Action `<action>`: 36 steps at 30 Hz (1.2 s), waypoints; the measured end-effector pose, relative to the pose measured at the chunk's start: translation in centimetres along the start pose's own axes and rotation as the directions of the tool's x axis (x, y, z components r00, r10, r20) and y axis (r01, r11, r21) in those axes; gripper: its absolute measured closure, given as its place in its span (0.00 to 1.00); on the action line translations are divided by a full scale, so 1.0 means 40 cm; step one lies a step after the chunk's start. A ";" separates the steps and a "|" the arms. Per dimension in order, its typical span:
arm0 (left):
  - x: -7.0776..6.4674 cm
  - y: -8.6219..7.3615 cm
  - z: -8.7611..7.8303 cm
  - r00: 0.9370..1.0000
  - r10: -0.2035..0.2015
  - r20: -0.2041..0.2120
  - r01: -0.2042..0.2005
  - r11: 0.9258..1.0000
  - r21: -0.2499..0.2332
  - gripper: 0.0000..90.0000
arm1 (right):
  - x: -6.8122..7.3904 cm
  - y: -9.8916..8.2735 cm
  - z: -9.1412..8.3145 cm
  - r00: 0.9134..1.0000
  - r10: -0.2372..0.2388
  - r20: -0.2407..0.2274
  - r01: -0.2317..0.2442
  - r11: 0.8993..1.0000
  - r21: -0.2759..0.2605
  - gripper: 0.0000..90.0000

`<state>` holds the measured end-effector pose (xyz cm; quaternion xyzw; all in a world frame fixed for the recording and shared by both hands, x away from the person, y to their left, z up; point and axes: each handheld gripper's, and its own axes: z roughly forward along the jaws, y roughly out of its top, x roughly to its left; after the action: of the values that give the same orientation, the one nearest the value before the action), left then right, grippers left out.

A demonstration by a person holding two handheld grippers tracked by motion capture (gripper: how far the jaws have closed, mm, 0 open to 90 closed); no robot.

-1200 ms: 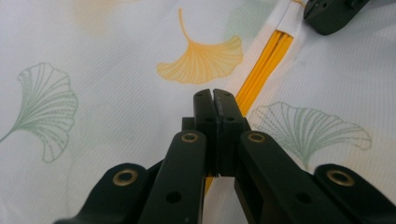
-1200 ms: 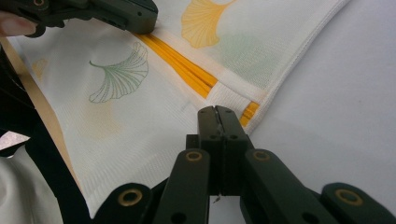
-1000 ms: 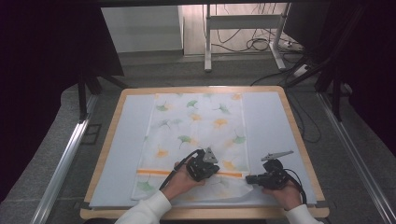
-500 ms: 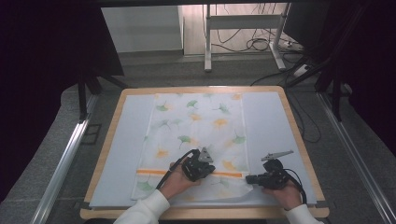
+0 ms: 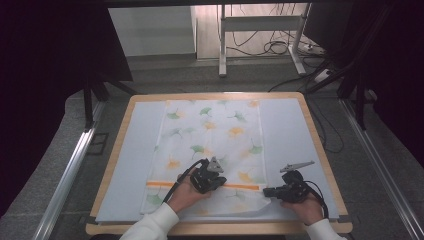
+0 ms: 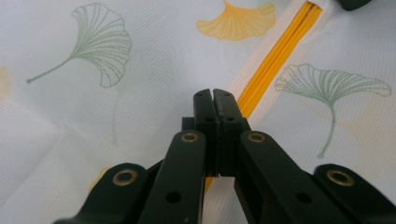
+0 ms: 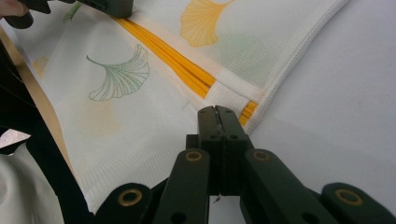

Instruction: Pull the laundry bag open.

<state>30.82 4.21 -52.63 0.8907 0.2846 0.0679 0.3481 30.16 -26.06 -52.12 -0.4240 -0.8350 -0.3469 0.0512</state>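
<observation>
A white cloth [image 5: 210, 150] printed with green and yellow ginkgo leaves lies flat on a pale blue mat [image 5: 132, 165] on a wooden-edged table [image 5: 320, 145]. An orange stripe [image 5: 165, 184] crosses the cloth near its edge closest to the person, running from nine o'clock to three o'clock in the high view.

At the left, the left gripper [image 5: 216, 175] rests over the cloth near the middle of the stripe, held in a hand [image 5: 186, 196] that comes out of a white sleeve [image 5: 150, 227]. In the left gripper view its two black jaws stand pressed together, with no gap and nothing between them. The tips [image 6: 214, 100] sit on or just above the cloth; whether they touch it cannot be told. The stripe [image 6: 280, 51] runs from under the jaws toward one o'clock, with a green leaf [image 6: 100, 44] at eleven o'clock.

At the right, the right gripper [image 5: 267, 191] lies at the cloth's right edge, beside the end of the stripe, and points toward nine o'clock in the high view. In the right gripper view its jaws are likewise closed tight on nothing. Their tips [image 7: 216, 115] lie just beside the hemmed edge [image 7: 299, 53], where the stripe [image 7: 173, 60] ends, with bare mat [image 7: 345, 116] toward three o'clock.
</observation>
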 end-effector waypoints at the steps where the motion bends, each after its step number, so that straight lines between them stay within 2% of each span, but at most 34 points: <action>1: 0.001 -0.002 -0.001 1.000 -0.006 0.001 0.006 1.000 -0.001 1.00 | 0.000 0.000 0.000 1.000 -0.001 0.000 0.001 1.000 0.002 1.00; 13: 0.010 -0.018 -0.015 1.000 -0.021 -0.005 0.021 1.000 -0.002 1.00 | 0.001 0.000 0.000 1.000 -0.003 0.003 0.003 1.000 0.000 1.00; 18: 0.013 -0.022 -0.020 1.000 -0.010 -0.016 0.010 1.000 0.004 1.00 | 0.002 0.000 0.000 1.000 -0.006 0.007 0.006 1.000 0.000 1.00; 21: 0.015 -0.026 -0.023 1.000 -0.023 -0.015 0.023 1.000 0.003 1.00 | 0.002 0.000 0.000 1.000 -0.005 0.005 0.005 1.000 -0.001 1.00; 36: 0.024 -0.039 -0.036 1.000 -0.025 -0.016 0.025 1.000 0.010 1.00 | 0.002 0.000 0.000 1.000 -0.008 0.007 0.008 1.000 0.001 1.00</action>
<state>30.46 6.52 -52.63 0.8882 0.2988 0.0693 0.3419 30.11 -26.00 -52.08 -0.4220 -0.8369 -0.3454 0.0469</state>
